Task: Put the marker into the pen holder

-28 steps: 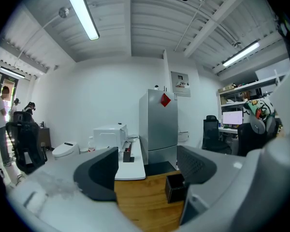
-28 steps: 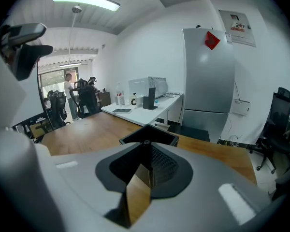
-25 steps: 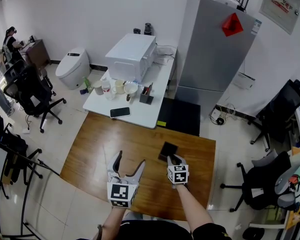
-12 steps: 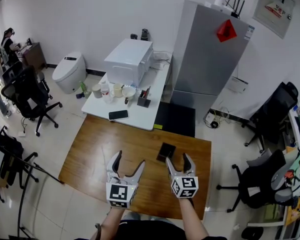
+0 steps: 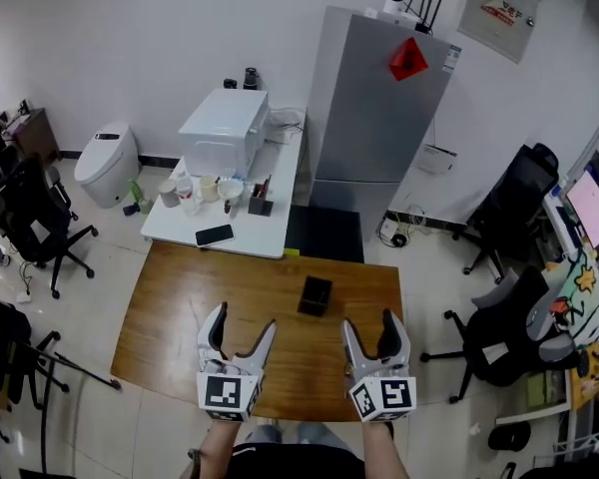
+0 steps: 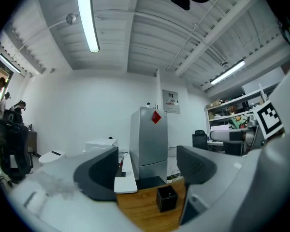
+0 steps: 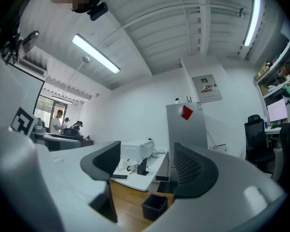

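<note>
- Hovering both tools level over the near edge of the table (image 5: pixel 170 307). The holder (image 5: pixel 315 295) stands ahead of them and roughly between them, so both gripper views look straight at it.
- Right gripper (image 5: pixel 368 321): jaws wide apart, have just been opening, nothing between them. Reads as a finished release.
- Left gripper (image 5: pixel 242 319): jaws apart, empty. Looks like it is only standing by.
- Marker: not visible on the table or in either tool. My guess is it's inside the holder, but the interior is too dark to confirm.
- Holder stands upright, well apart from both tools, so it needs no steadying.
</note>
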`<state>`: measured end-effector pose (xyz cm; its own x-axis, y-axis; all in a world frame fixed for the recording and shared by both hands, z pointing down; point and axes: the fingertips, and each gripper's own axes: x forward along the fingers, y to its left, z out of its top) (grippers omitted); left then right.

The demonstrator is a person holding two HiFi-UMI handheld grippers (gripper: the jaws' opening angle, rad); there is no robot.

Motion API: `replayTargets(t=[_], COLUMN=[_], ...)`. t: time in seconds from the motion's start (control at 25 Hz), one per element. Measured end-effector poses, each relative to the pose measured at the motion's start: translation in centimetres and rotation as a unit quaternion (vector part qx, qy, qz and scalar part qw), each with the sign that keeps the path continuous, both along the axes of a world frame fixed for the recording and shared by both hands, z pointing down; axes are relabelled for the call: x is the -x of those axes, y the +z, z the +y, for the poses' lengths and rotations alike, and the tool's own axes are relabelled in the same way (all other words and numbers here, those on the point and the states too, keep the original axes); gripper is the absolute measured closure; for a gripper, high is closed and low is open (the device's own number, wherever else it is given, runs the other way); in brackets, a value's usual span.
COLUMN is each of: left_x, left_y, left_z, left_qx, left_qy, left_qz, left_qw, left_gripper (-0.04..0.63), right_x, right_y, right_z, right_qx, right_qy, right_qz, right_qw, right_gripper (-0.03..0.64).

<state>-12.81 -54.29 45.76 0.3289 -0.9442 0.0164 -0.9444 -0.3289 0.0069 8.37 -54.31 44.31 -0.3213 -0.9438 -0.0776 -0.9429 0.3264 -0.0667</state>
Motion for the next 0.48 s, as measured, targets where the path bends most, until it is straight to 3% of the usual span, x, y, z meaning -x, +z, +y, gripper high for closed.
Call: replayTargets(t=[0.24, 0.48], left_x=[-1.1, -3.7], left_y=[-0.3, -1.4], left_z=[3.0, 8.4], left_qx=[-0.004, -0.024], left_qy=[0.017, 0.012], left_qz=[0.002, 0.022], left_qw=[0.9999, 0.9994], left_gripper=[0.218, 0.218], right_x=[-0.9, -3.1], right_y=[-1.7, -2.7], right_z=[5.4, 11.0], right_qx=[-0.018, -0.032], right_qy=[0.025, 0.020], right_qz=[0.022, 0.009], right_qw=[0.999, 0.999], right_gripper=[0.278, 0.278])
